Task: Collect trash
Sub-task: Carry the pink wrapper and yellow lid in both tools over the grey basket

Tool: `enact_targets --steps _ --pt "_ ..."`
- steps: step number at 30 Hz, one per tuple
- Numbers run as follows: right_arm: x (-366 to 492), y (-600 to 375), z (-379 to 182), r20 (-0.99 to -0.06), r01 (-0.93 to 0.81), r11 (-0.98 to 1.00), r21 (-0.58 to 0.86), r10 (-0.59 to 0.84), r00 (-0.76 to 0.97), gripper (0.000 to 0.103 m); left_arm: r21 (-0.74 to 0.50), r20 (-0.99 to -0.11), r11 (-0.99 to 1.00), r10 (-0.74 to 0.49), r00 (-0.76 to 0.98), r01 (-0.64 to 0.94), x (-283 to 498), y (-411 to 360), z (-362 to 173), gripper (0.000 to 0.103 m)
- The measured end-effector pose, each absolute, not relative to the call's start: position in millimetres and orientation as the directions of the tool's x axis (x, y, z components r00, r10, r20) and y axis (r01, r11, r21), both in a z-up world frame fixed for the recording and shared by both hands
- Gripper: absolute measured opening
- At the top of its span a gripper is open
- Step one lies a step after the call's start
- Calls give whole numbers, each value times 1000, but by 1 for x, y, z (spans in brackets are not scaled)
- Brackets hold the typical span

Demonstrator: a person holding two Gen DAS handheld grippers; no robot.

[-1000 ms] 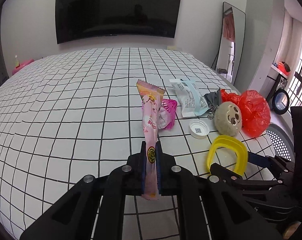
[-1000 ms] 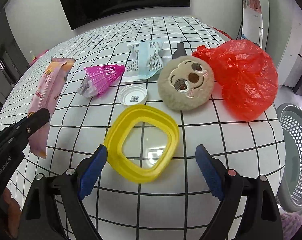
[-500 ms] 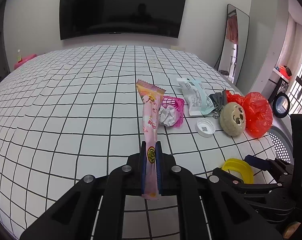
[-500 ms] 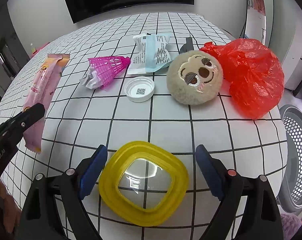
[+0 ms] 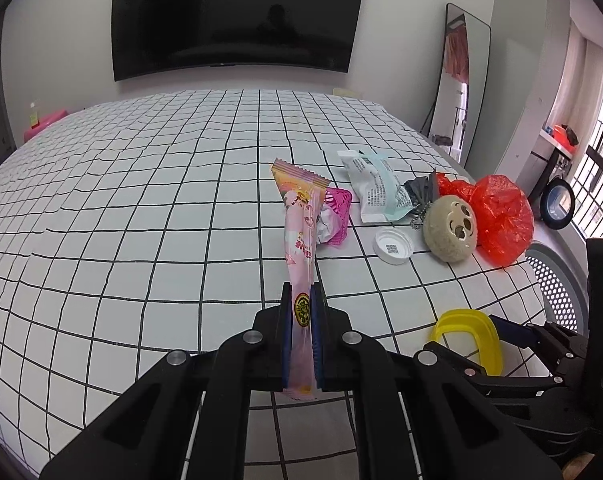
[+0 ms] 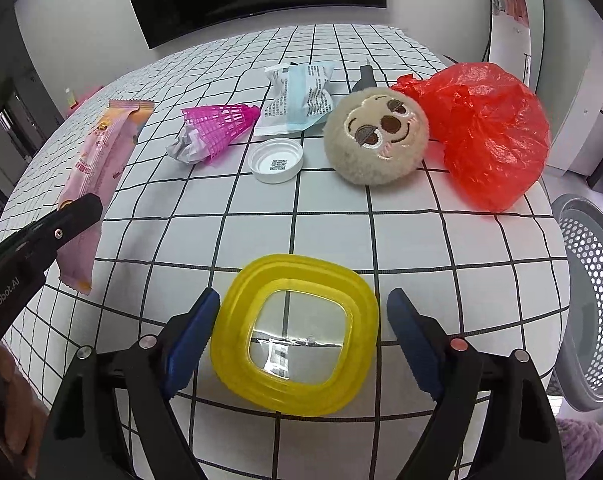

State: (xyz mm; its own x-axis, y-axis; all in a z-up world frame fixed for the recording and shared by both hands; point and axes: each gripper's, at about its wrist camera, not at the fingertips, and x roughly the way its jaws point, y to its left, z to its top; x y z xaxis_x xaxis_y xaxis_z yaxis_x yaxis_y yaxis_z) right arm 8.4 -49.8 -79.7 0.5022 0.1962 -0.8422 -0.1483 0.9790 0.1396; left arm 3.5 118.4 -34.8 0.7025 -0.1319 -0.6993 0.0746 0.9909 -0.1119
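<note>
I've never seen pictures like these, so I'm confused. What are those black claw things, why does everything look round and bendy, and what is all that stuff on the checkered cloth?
The claws are two grabbers that a person holds, one in each hand. Each carries a wide-eye camera, which bends the picture.

One picture looks along the left gripper. It is shut on a long pink snack wrapper.

The other looks along the right gripper. Its blue pads have just been closing around a yellow lid that lies between them, not yet pinched.

On the checkered cloth also lie a pink mesh cone stuffed with crumpled paper, a white and blue packet, a white bottle cap, a round plush toy face and a red plastic bag.
</note>
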Motion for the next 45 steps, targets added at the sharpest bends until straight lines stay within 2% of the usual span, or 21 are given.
enact_targets --steps 8,17,32,37,45 --pt "-1 -65 -66 -813 -141 975 170 220 539 70 -112 -706 988 -156 691 109 -4 104 -32 9" --pt "-14 -126 -50 -787 -29 986 167 151 598 70 -132 -702 968 -244 669 214 -9 59 -23 9" --pt "-55 -313 -55 -776 328 935 138 -103 622 70 -176 -722 828 -475 502 532 -3 -124 -24 9" --pt "-55 -359 -71 -783 373 915 152 -119 611 71 -184 -750 781 -504 429 597 0 -182 -35 9" --pt "-50 -399 -99 -801 401 900 171 -110 589 71 -168 -797 761 -479 369 626 11 -246 -65 9"
